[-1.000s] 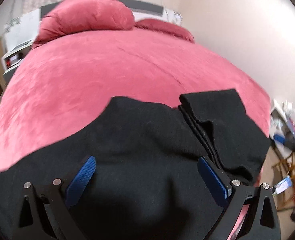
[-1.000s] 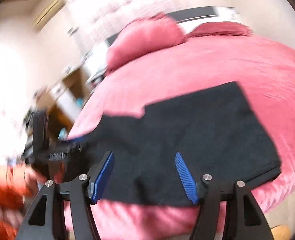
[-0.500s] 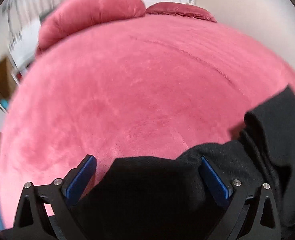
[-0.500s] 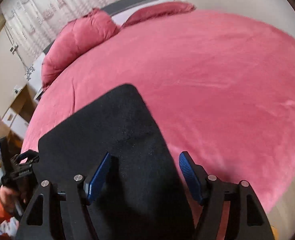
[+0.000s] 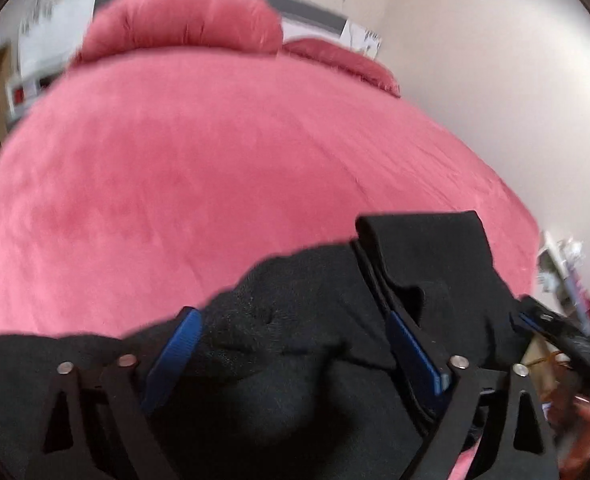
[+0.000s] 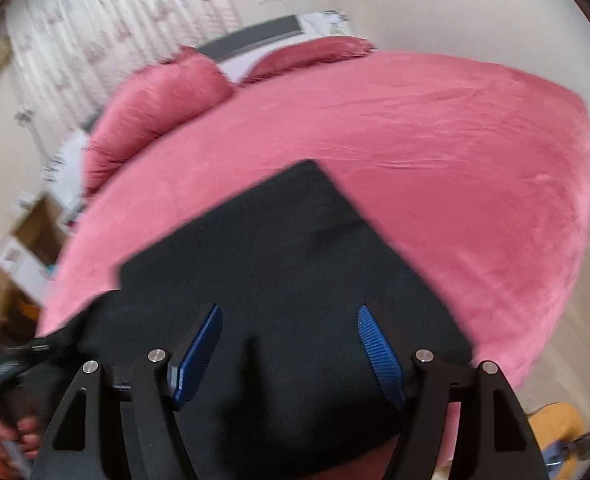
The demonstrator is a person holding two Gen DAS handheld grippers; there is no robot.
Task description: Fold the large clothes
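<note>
A large black garment (image 5: pixel 303 312) lies on the near part of a pink bed (image 5: pixel 215 168). In the left wrist view its left part is bunched and a folded flat part (image 5: pixel 435 248) lies to the right. My left gripper (image 5: pixel 295 344) is open, low over the bunched cloth. In the right wrist view the garment (image 6: pixel 279 256) lies as a flat folded panel. My right gripper (image 6: pixel 291 336) is open just above it, holding nothing. The right gripper's body (image 5: pixel 563 336) shows at the right edge of the left view.
Two pink pillows (image 5: pixel 183 20) lie at the head of the bed (image 6: pixel 435 152). A curtain (image 6: pixel 127 20) hangs behind. Wooden furniture (image 6: pixel 35 232) stands left of the bed. The floor (image 6: pixel 575 320) and an orange object (image 6: pixel 555 424) lie to the right.
Both views swing and blur. My left gripper has pulled back, so the folded right part of the garment shows again. My right gripper has drawn back a little over the panel. Both stay open.
</note>
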